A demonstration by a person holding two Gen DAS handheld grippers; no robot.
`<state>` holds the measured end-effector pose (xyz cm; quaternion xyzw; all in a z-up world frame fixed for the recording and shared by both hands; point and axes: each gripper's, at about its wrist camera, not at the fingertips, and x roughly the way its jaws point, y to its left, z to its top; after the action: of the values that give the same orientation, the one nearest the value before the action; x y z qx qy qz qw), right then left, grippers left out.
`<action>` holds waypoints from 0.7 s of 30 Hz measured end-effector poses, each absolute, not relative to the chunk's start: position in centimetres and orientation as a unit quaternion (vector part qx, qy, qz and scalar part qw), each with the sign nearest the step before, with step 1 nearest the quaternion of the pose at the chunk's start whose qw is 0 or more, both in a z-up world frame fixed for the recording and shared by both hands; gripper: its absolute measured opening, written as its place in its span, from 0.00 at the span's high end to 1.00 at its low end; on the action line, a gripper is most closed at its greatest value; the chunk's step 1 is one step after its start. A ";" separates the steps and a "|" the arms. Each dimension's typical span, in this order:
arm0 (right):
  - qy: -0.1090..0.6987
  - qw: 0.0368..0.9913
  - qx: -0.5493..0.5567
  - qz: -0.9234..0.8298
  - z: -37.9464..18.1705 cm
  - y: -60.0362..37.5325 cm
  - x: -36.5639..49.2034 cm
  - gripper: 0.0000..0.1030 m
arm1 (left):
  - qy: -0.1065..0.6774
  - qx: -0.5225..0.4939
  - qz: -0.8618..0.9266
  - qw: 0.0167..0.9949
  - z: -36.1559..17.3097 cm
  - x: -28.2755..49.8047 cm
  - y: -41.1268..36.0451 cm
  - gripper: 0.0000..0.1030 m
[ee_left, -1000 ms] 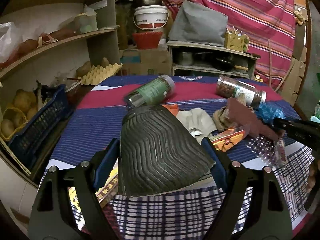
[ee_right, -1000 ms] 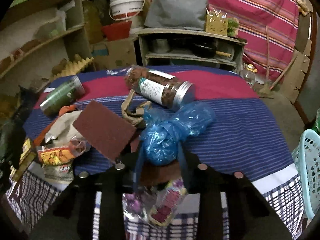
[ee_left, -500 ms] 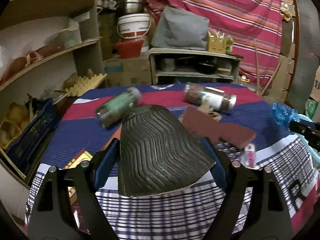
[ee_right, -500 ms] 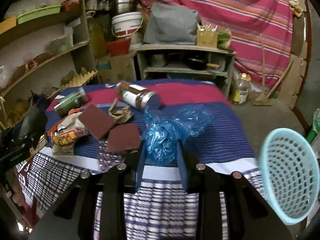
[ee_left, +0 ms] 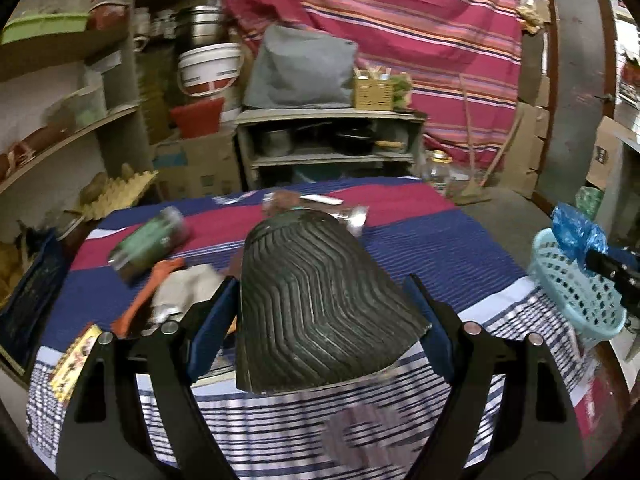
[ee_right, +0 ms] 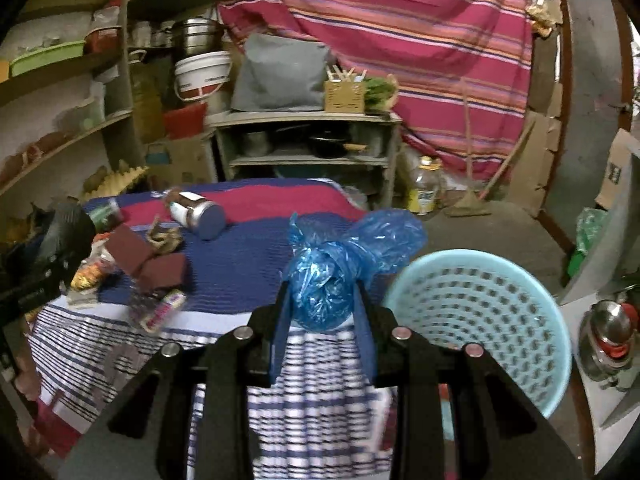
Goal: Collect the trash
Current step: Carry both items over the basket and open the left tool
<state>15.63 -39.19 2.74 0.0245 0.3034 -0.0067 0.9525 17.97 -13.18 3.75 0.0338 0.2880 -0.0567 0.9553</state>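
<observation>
Two pairs of tongs work over the striped worktop [ee_left: 460, 240]. Left tongs [ee_left: 324, 304] stand wide, clamped on a dark ridged piece [ee_left: 320, 304], perhaps a rubber sole, which hides the worktop ahead; its near edge is cut off between the fingers. Beyond it a glass jar [ee_left: 352, 216] shows only partly, and a green jar [ee_left: 148, 240] lies blurred to the left. Right tongs [ee_right: 322, 300] grip a knotted blue plastic bag [ee_right: 332, 276], just left of the pale blue basket [ee_right: 480, 320], whose inside is too blurred to read. Further left of these tongs lie brown pads [ee_right: 152, 260] and wrappers [ee_right: 160, 312], hard to make out.
</observation>
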 end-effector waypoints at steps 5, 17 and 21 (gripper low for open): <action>0.299 0.953 0.021 -0.038 2.5 -42.9 14.3 0.70 | 0.284 0.047 -0.088 0.954 3.8 18.4 -18.0 0.22; 0.298 0.949 0.052 -0.090 1.0 -51.7 12.8 0.70 | 0.266 0.076 -0.173 0.945 2.9 18.4 -30.3 0.22; 0.302 0.946 0.058 -0.101 0.3 -53.7 12.7 0.70 | 0.274 0.084 -0.199 0.937 1.7 18.7 -34.5 0.22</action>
<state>12.71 -53.72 0.33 0.0575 0.3023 -0.1015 0.9460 18.66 -34.54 1.70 0.0839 0.2738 -0.1993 0.9371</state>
